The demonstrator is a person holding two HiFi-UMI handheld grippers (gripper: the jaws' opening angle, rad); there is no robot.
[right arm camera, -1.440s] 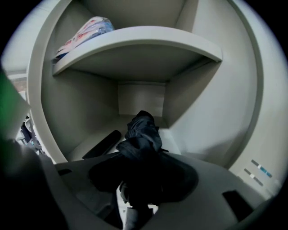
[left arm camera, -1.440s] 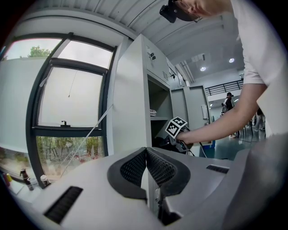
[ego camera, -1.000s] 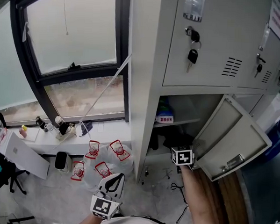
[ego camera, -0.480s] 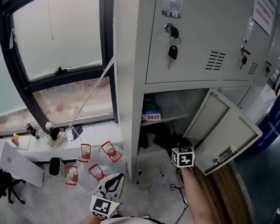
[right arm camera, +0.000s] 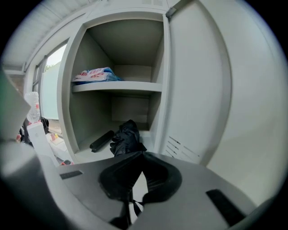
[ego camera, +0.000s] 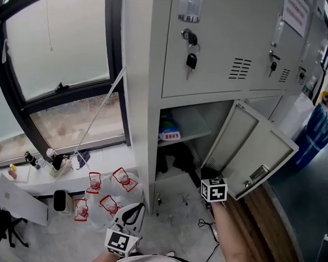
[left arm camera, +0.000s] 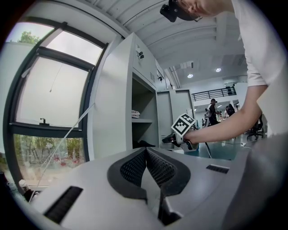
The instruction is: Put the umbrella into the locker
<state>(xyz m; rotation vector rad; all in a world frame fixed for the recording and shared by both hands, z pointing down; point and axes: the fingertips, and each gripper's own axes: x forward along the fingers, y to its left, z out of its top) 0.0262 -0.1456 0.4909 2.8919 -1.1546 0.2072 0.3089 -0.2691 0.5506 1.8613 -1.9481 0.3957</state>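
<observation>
- Head view: locker [ego camera: 139, 99] has its lower bay open, with the door [ego camera: 256, 151] swung out to the right.
- Umbrella [ego camera: 180, 156], black and folded, lies on the floor of that bay, under the 1 shelf. A packet [ego camera: 168, 134] is on the shelf.
- Right gripper [ego camera: 207, 175] is at the bay mouth and points in.
- Left gripper [ego camera: 133, 212] is low in front of the locker's left corner, well apart from the locker.
- Bags [ego camera: 103, 193] with red print lie on the floor left of the locker.
- Left gripper view: the 2 pads meet at the tips with nothing between them. It faces the open bay.
- Right gripper view: the jaws have just closed, pads together, nothing between them.
- The umbrella sits inside the bay just beyond the tips. A black tube [right arm camera: 101, 140] lies left of it on the same floor.
</observation>
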